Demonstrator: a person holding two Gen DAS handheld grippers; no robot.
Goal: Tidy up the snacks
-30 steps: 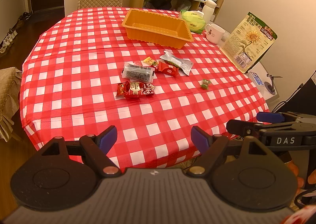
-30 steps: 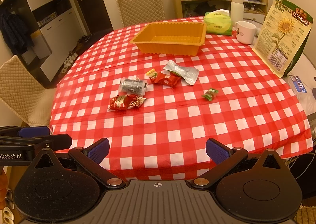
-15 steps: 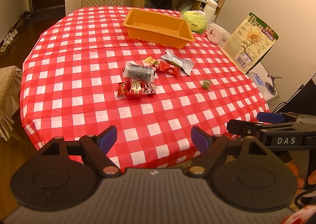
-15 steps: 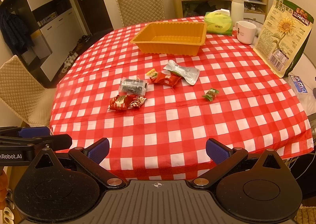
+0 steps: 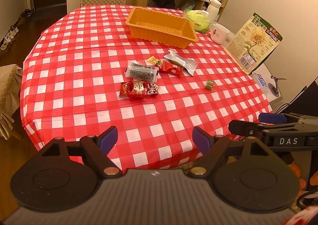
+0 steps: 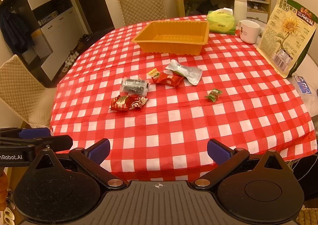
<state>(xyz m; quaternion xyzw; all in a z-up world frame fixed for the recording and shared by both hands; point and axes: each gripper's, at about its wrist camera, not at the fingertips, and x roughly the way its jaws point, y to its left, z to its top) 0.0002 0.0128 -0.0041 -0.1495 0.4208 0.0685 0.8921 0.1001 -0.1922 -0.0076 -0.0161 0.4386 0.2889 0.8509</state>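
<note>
Both my grippers, left [image 5: 155,138] and right [image 6: 158,151], gape empty. Snacks [image 6: 129,102] lie ahead, nearer than the tray [image 6: 173,38]. Left looks closer.

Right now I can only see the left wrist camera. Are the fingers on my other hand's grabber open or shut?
Observer: Open. In the right wrist view, the right gripper has its blue fingers spread wide, with nothing between them.
Kid: Is there anything far off on the left side of the room that I can't see?
Observer: Yes, a dark coat is hanging there. It is outside your picture.
</note>
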